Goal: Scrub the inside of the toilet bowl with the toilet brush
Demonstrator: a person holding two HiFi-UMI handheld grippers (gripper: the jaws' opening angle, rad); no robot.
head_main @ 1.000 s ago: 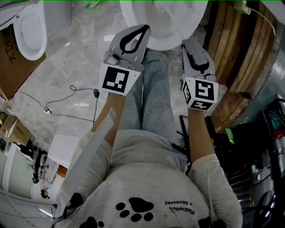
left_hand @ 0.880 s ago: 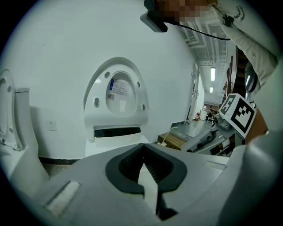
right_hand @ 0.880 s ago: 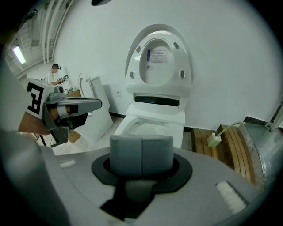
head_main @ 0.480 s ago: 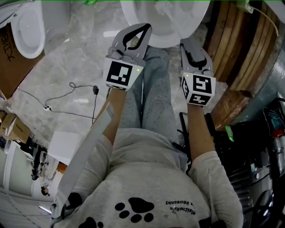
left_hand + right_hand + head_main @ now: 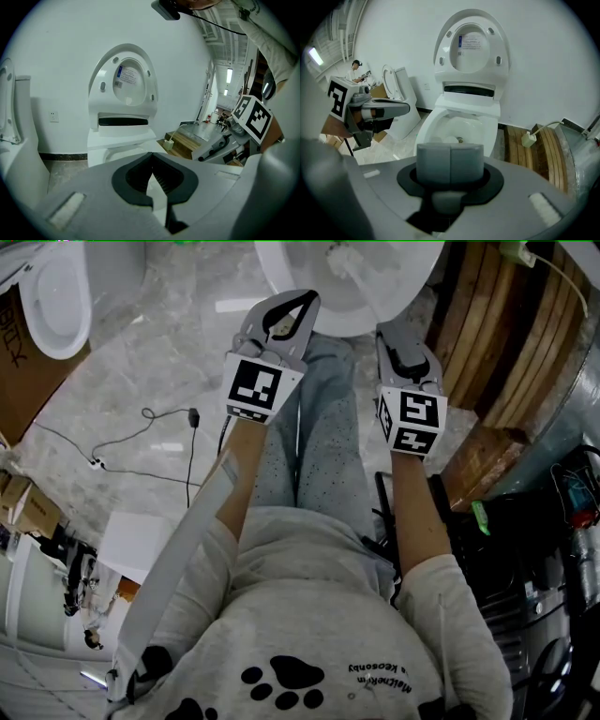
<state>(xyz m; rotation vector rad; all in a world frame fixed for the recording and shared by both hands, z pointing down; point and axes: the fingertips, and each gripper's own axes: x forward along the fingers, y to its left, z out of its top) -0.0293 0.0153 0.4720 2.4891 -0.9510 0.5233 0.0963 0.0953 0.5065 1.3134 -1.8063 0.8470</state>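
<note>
The toilet bowl point(image 5: 352, 324) fills the top centre of the head view, its lid point(image 5: 471, 44) raised, straight ahead of me. My left tongs point(image 5: 298, 298) and right tongs point(image 5: 396, 334) hover at its near rim, both pressed together on nothing. I see no toilet brush in any view. Reaching in now would likely just knock bare tongs against porcelain.
</note>
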